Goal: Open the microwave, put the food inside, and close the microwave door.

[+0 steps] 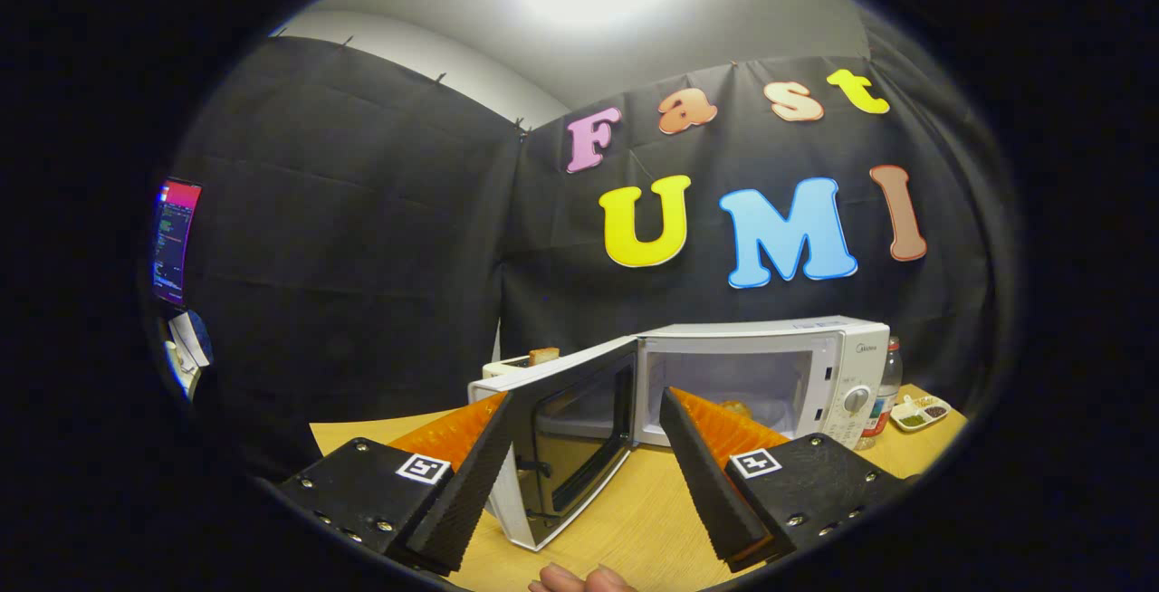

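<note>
Looking forward along the gripper (587,411), its two fingers are spread wide apart and grasp nothing. Nearest of all, below the fingers, a person's fingertips (581,579) show over the wooden table (634,520). Between the fingers stands the microwave door (566,434), swung open toward the gripper. It hangs from the oven's left side, its dark window facing right. The door's near edge reaches down between the two fingers and blocks the straight path ahead of the left finger.

Beyond the door sits the white microwave (761,375), its cavity open and lit. The food (735,408), a small yellowish piece, lies on the cavity floor, just past the right finger's tip, which partly hides it. Right of the cavity is the control panel with a round dial (857,399).

Right of the microwave stand a bottle (886,393) and a small divided dish (920,412). Behind the door's left end is a white toaster (512,364) with a slice of bread (543,356) sticking up. Farthest off, at the booth's left side, a monitor (174,241) glows.
</note>
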Available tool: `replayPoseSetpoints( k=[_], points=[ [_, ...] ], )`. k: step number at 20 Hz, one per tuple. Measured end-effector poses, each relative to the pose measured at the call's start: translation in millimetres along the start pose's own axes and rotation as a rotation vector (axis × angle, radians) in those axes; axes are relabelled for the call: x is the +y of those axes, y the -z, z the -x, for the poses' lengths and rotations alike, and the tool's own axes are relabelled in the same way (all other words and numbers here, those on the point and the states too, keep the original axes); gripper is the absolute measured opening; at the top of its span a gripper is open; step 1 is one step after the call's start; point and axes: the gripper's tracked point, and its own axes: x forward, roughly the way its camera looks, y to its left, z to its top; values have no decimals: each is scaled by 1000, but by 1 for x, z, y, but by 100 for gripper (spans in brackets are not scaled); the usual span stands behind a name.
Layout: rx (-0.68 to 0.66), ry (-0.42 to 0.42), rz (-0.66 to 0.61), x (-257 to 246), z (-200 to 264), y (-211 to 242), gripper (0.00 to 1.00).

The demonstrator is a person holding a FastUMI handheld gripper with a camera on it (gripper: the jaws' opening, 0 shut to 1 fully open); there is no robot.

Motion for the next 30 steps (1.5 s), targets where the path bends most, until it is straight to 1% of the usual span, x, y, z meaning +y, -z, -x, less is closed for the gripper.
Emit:
replayPoseSetpoints(
  k=[4,5,8,10,11,12,13,14,15,16,17,18,19,20,22,23,24,27,30],
  points=[
    [-9,-215,-25,80,7,-1,97],
    [-2,-255,-28,95,6,2,96],
    [61,-337,-8,132,-8,27,97],
    [89,-361,19,150,-18,49,96],
    [105,-370,36,156,-26,59,94],
    [129,-361,50,160,-36,72,87],
    [160,-357,57,162,-44,86,82],
    [184,-345,60,164,-45,105,76],
    [202,-336,62,167,-50,115,74],
    [209,-282,73,160,-58,122,73],
    [219,-215,88,146,-62,126,59],
    [236,-166,86,134,-67,130,35],
    [253,-149,64,127,-72,137,31],
    [276,-139,43,127,-75,146,30],
    [317,-124,-1,113,-80,157,11],
    [335,-127,-35,114,-80,160,6],
    [333,-120,-42,109,-78,159,1],
    [264,-5,8,70,-71,138,1],
    [282,46,-21,35,-71,142,1]
  ],
)
